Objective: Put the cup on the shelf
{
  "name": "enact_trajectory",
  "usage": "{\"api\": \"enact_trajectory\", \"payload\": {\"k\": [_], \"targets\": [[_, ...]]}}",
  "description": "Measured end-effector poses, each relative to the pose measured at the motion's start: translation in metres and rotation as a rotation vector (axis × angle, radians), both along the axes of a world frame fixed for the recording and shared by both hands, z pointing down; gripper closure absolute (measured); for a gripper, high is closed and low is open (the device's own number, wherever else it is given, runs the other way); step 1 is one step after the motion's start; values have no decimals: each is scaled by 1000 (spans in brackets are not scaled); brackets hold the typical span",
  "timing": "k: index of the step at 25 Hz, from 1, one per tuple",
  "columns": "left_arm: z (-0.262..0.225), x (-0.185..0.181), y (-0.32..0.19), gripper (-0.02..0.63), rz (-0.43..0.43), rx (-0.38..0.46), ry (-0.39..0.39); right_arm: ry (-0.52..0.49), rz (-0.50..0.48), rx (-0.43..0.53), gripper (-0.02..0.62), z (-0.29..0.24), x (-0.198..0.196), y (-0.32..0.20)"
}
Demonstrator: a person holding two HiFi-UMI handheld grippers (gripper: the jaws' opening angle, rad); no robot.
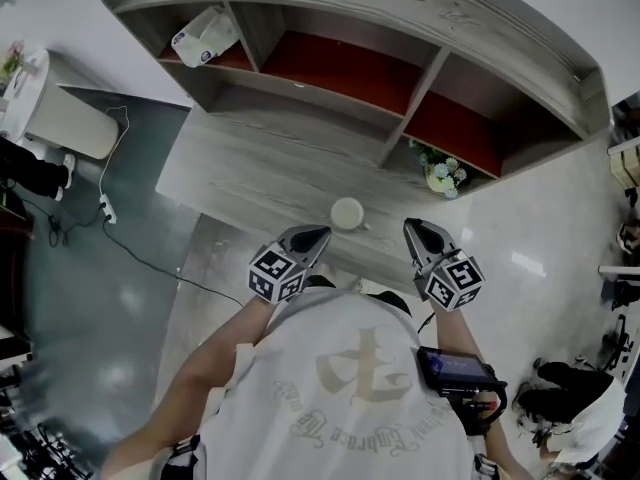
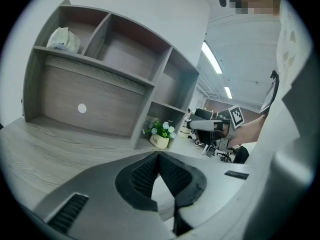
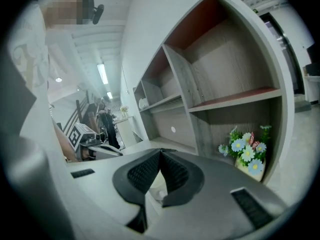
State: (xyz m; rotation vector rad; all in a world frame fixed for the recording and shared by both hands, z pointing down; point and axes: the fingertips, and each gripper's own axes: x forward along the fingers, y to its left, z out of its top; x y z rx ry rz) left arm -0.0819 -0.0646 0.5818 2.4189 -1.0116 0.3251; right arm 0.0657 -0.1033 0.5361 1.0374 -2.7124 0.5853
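Grey wood-grain shelf (image 1: 520,38) backs the surface (image 1: 240,168). In the head view the white cup (image 1: 347,213) stands upright on that surface in front of the shelf. It is clear of the left tool (image 1: 318,236) and right tool (image 1: 412,228), which flank it, probably lined up for a pick. In the left gripper view the jaws are pressed together on nothing, aimed toward a flower pot (image 2: 161,135) in a low compartment. In the right gripper view the jaws likewise meet, empty. One tool must spread before grasping, I judge.
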Motion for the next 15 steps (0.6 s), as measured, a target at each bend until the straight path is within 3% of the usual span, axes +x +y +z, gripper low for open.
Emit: {"api": "enact_trajectory", "payload": {"k": [10,15], "targets": [[45,-4,3,603,-79,-80,-66,2,-43,-47,591,17,7,-12],[71,2,5,483,-73,-102,-120,12,-56,-65,591,24,9,-9]]}}
